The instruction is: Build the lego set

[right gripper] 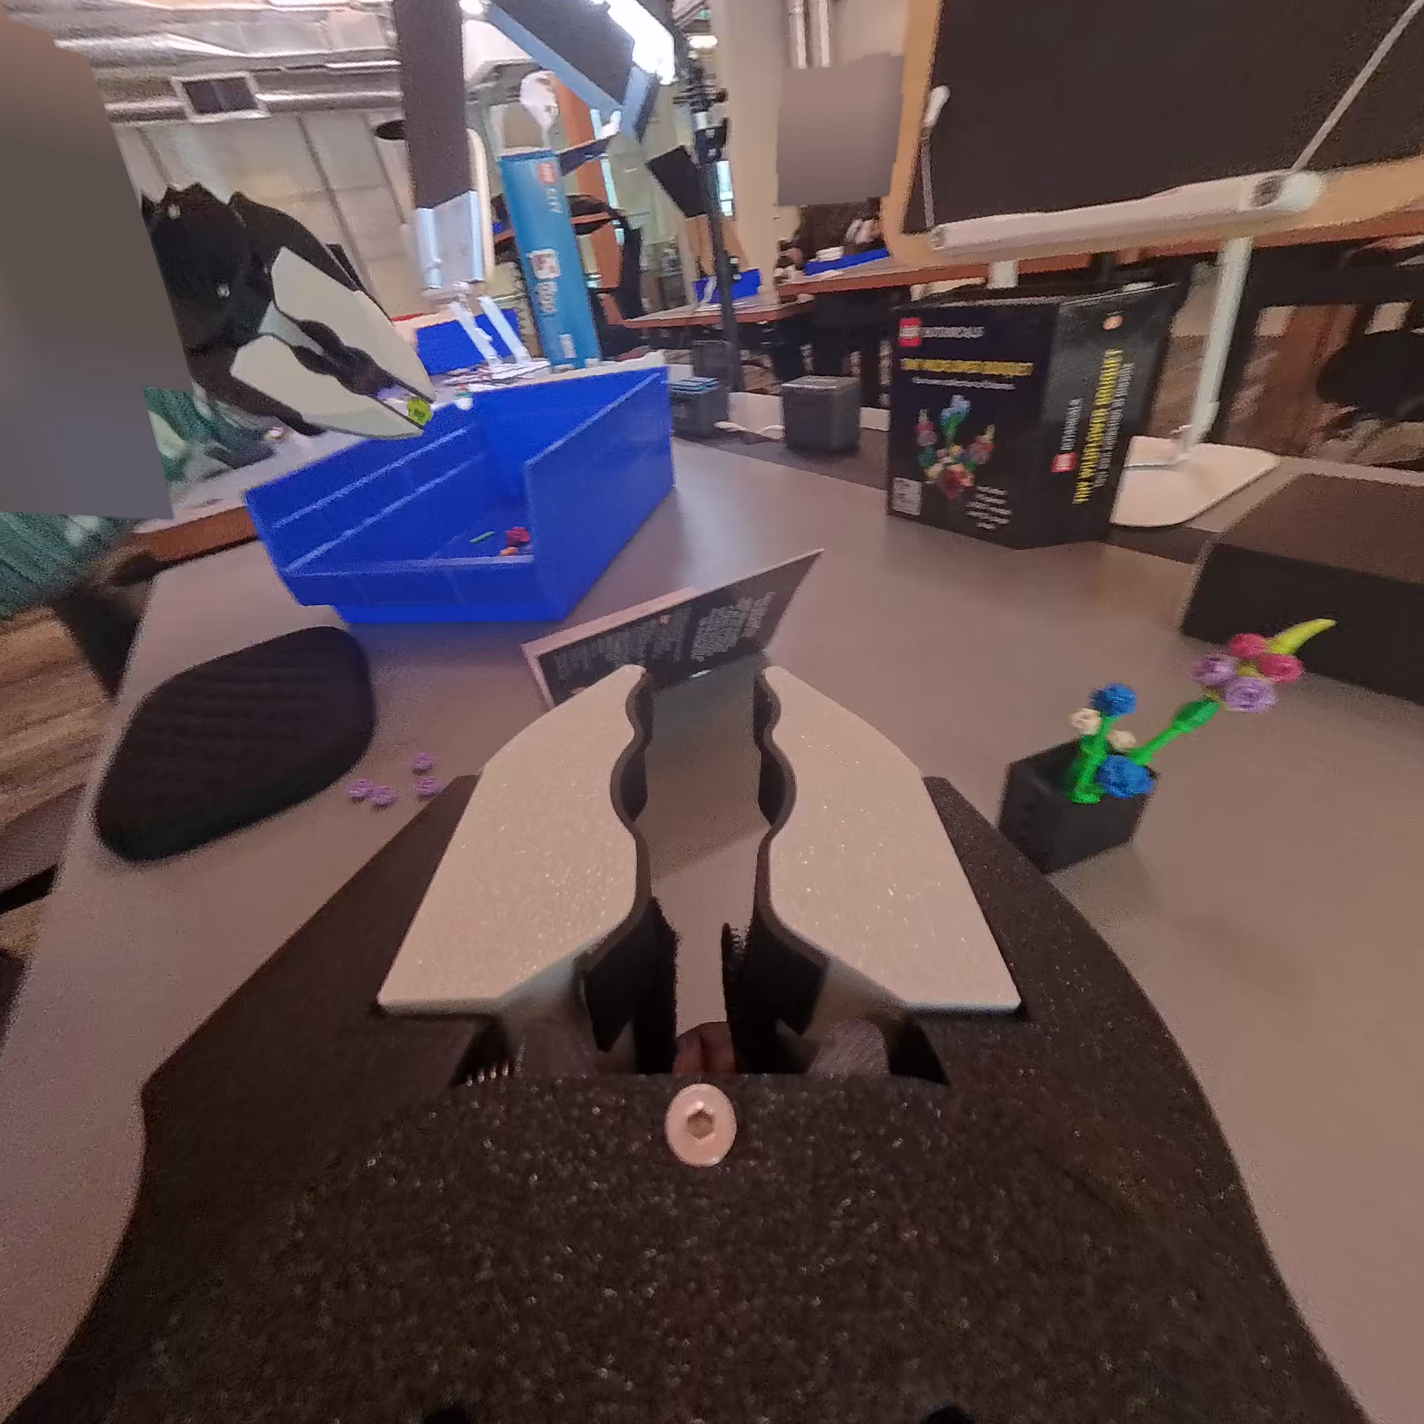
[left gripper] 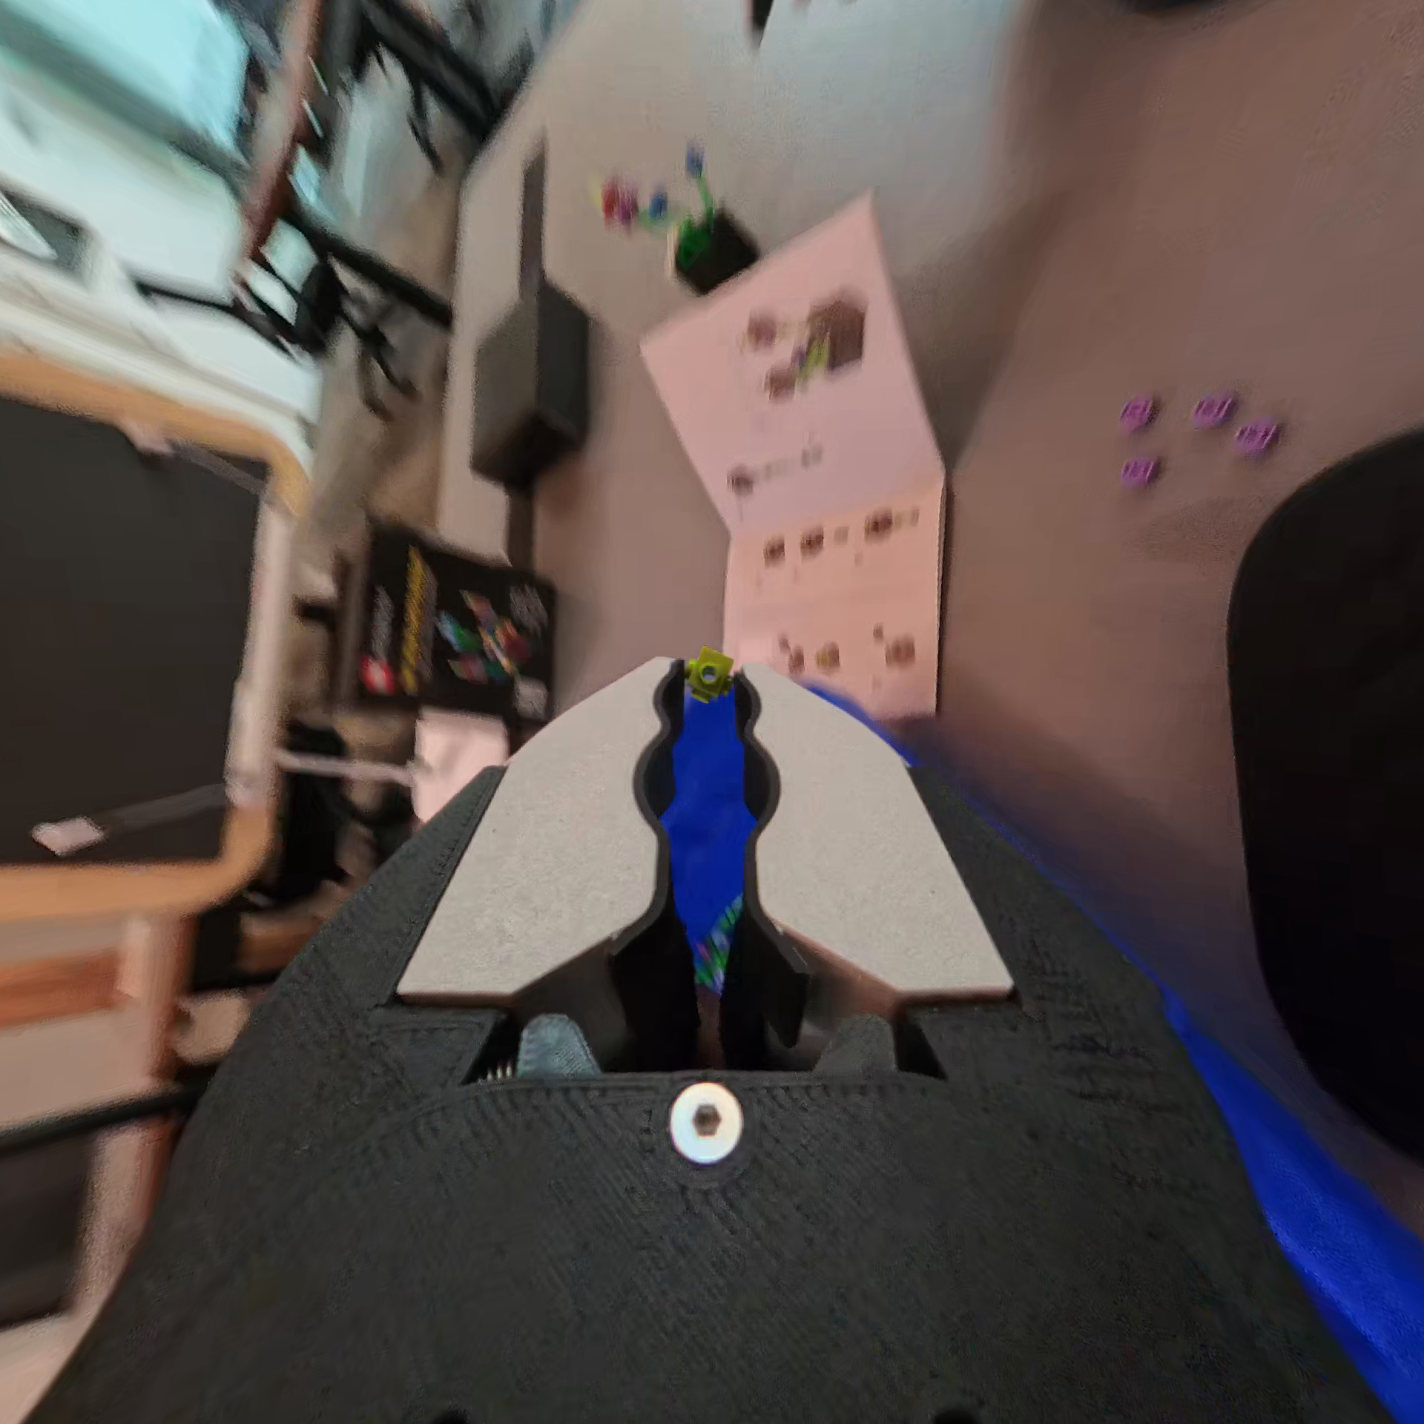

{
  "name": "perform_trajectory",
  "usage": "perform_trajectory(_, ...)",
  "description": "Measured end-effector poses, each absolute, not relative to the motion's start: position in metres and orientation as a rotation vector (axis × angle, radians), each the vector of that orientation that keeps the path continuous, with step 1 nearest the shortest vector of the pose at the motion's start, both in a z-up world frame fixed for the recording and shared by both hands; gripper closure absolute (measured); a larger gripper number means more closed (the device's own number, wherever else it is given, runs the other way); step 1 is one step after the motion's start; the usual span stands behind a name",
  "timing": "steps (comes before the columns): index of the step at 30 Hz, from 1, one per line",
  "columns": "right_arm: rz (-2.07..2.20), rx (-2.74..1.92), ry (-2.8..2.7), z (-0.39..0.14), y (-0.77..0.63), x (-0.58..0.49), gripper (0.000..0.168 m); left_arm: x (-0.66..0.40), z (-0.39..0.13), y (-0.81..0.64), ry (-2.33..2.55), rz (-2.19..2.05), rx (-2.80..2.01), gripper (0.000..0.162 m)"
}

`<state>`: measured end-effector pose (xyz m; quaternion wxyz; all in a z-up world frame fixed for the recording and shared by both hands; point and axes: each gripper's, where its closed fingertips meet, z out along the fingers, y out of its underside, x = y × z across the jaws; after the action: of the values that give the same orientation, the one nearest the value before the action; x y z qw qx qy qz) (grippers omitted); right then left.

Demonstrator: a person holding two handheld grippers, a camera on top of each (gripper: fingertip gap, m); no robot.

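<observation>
**A:** Status, big to small?

**B:** Grey table (right gripper: 886,586) first. Blue bin (right gripper: 493,501) sits upper left of centre in the right wrist view, a few loose pieces in its near compartment. Black set box (right gripper: 1017,416) upper right. Instruction booklet (right gripper: 678,624) lies open mid-frame. Black pot with built flowers (right gripper: 1079,809) at right edge. Four purple studs (right gripper: 393,782) lower left, beside a dark pad (right gripper: 231,740).

**A:** Grippers?

**B:** Left gripper (left gripper: 710,678) is clamped on a small lime piece (left gripper: 710,676) — held at the very fingertips, raised over the bin. Right gripper (right gripper: 701,686) is parted, nothing in it, hovering above the booklet.

**A:** Handling?

**B:** My read: the piece is tiny, rigid, near weightless, glossy plastic — likely to twist or pop out of a tip pinch. Grip its flat sides, keep it square, press gently onto the stem. The flower assembly looks fragile; brace the pot.
</observation>
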<state>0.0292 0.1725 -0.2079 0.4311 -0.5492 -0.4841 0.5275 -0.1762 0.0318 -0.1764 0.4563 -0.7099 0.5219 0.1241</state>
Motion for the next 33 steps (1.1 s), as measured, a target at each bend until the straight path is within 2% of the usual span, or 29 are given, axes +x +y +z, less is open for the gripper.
perform_trajectory(4, 1.559, -1.360, -1.333, -0.194, 0.128, 0.015, 0.146, -0.106, -0.169, 0.023, 1.453, 0.428, -1.421, 0.150)
perform_trajectory(9, 1.790, -1.369, -1.515, -0.183, 0.056, -0.014, 0.143, -0.069, -0.184, 0.023, 1.562, 0.434, -1.363, 0.150)
perform_trajectory(17, 1.792, -1.395, -1.467, -0.182, 0.028, -0.047, 0.146, -0.045, -0.187, 0.029, 1.512, 0.352, -1.342, 0.150)
perform_trajectory(23, 1.875, -1.414, -1.404, -0.181, 0.022, -0.052, 0.156, -0.039, -0.189, 0.029, 1.470, 0.317, -1.339, 0.150)
perform_trajectory(33, 1.887, -1.527, -1.416, -0.196, 0.018, -0.051, 0.148, -0.041, -0.195, 0.030, 1.448, 0.305, -1.372, 0.150)
